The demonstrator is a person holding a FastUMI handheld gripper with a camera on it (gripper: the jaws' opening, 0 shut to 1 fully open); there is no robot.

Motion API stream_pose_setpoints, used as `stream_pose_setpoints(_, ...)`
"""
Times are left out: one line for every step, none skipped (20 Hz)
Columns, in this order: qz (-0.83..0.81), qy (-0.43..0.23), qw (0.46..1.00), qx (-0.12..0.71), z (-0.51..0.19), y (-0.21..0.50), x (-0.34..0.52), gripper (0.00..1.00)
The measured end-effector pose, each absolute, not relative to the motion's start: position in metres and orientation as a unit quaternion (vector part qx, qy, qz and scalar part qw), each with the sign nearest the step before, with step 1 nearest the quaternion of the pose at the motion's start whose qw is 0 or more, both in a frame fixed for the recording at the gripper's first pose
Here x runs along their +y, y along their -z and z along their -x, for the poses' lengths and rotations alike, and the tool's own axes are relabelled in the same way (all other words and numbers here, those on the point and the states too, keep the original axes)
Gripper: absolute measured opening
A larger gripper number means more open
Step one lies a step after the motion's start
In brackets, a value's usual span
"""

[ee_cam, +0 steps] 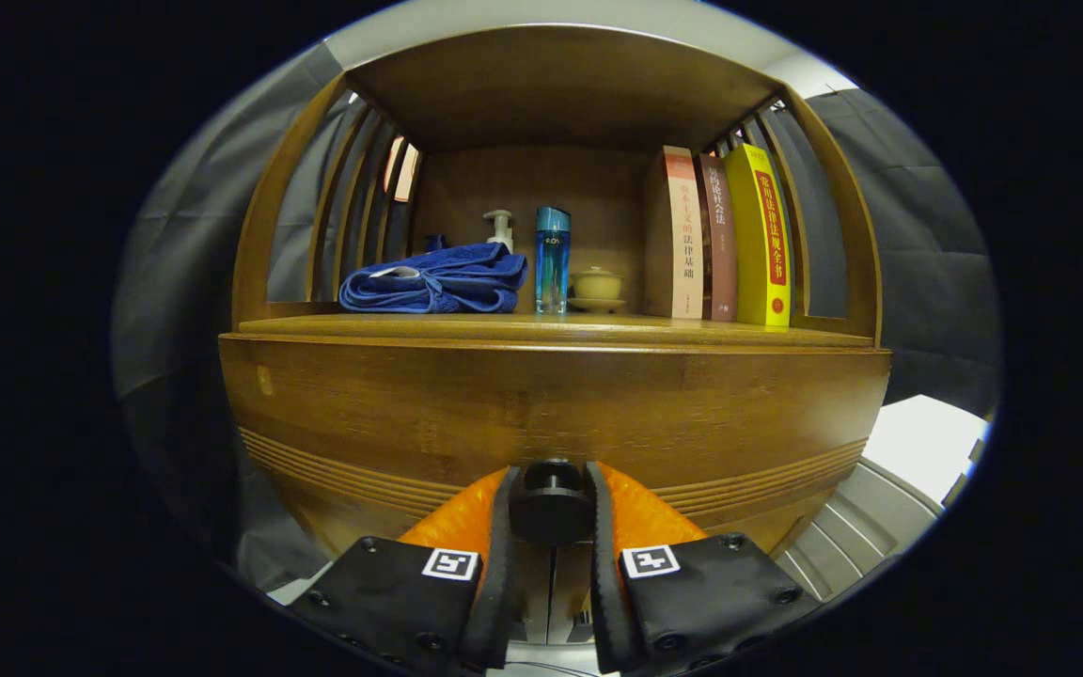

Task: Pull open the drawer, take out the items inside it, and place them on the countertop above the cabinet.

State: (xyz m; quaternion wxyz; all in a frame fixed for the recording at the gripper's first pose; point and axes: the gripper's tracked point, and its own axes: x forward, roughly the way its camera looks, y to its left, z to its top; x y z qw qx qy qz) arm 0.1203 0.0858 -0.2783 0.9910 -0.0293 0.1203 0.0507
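The wooden drawer front [551,404] of the cabinet stands right ahead of me, with grooved lines along its lower part. Its round dark knob [552,503] sits between my two fingers, and both fingers press on its sides. My gripper [552,489] is shut on that knob. The countertop [598,329] runs above the drawer. What lies inside the drawer is hidden.
On the countertop lie a folded blue towel [433,279], a pump bottle [500,228], a blue bottle [552,259], a small lidded cup on a saucer [596,288] and three upright books [725,240]. Wooden slats close both sides. A white surface [922,442] lies to the lower right.
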Motion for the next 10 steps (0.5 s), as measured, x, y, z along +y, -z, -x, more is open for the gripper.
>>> stream_pose_setpoints(0.031,-0.052,0.991,0.12,-0.117,0.277,0.085,0.42)
stream_pose_setpoints(0.031,-0.053,0.991,0.117,-0.113,0.275,0.085,0.42)
stream_pose_setpoints(0.029,-0.054,0.991,0.118,-0.107,0.273,0.085,0.42)
stream_pose_setpoints(0.027,-0.055,0.991,0.119,-0.098,0.271,0.084,0.42)
stream_pose_setpoints(0.027,-0.055,0.991,0.121,-0.091,0.269,0.083,0.42)
stream_pose_setpoints(0.029,-0.053,0.991,0.118,-0.085,0.266,0.082,0.42)
stream_pose_setpoints(0.032,-0.051,0.992,0.115,-0.08,0.263,0.082,0.42)
stream_pose_setpoints(0.028,-0.049,0.992,0.114,-0.074,0.26,0.08,0.42)
stream_pose_setpoints(0.024,-0.047,0.992,0.113,-0.067,0.26,0.08,0.37)
stream_pose_setpoints(0.022,-0.047,0.992,0.112,-0.06,0.258,0.081,0.37)
